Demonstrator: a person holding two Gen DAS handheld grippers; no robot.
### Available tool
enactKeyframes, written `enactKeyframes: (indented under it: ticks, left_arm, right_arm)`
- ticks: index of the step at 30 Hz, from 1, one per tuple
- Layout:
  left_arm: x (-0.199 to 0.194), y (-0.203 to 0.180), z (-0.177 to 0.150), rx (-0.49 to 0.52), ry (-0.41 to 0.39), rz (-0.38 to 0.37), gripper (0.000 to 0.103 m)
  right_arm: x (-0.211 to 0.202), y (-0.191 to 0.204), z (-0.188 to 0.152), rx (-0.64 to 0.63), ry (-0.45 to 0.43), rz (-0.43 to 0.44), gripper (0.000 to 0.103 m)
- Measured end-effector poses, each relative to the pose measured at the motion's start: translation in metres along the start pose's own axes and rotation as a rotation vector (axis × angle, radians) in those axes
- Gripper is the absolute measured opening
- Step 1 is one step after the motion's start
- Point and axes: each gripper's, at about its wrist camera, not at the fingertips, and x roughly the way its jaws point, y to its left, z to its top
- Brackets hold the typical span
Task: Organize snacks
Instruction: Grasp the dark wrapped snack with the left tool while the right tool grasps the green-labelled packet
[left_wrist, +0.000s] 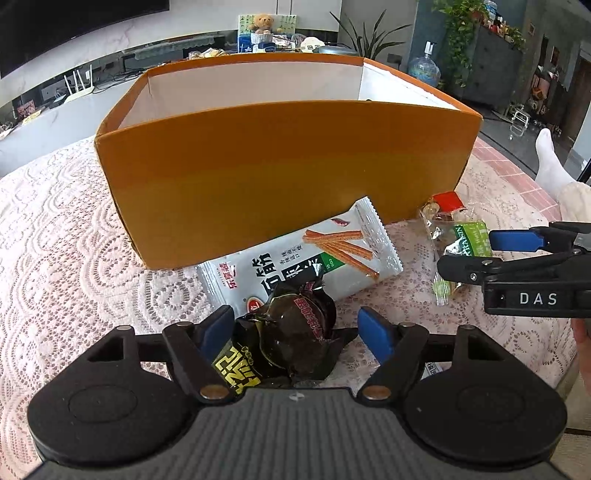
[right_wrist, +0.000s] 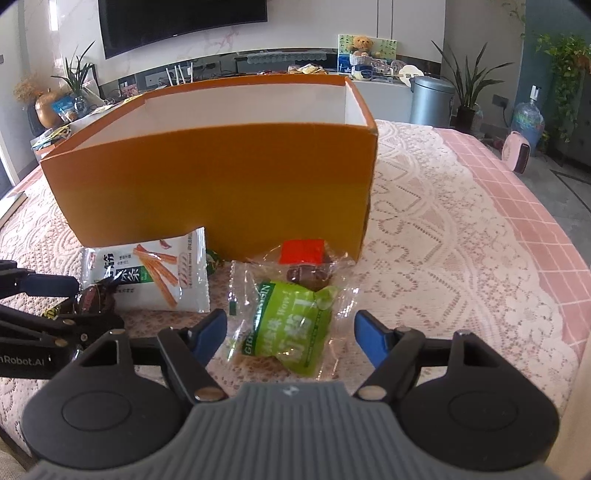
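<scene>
Ahead of both your grippers stands the orange cardboard box (left_wrist: 280, 173), open-topped with white inner walls; its near wall blocks your view of the floor inside, so its contents cannot be told. It rests on the lace-covered counter (left_wrist: 66, 236).

Your left gripper (left_wrist: 293, 328) has its fingers (left_wrist: 218, 328) apart, with the dark-wrapped snack (left_wrist: 295, 332) lying between them; whether either finger touches the wrapper is unclear. Just beyond that snack lies the white spicy-stick packet (left_wrist: 314, 254), its far corner against the box's near wall.

Your right gripper (right_wrist: 290, 334) also has its fingers (right_wrist: 369, 336) spread, flanking the green-labelled snack bag (right_wrist: 291, 328) without visible contact. Beyond it, a clear packet with a red label (right_wrist: 304, 260) lies close to the box's near wall.
</scene>
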Motion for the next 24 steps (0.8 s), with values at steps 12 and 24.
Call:
enactKeyframes:
  ticks: [12, 24]
  left_arm:
    - [0.009, -0.018, -0.009, 0.124, -0.001, 0.072, 0.082]
    - [-0.009, -0.007, -0.009, 0.042, -0.075, 0.107, 0.066]
  right_arm:
    - [0.008, -0.003, -0.004, -0.004, -0.004, 0.0, 0.06]
    - [-0.006, 0.002, -0.01, -0.046, -0.043, -0.009, 0.051]
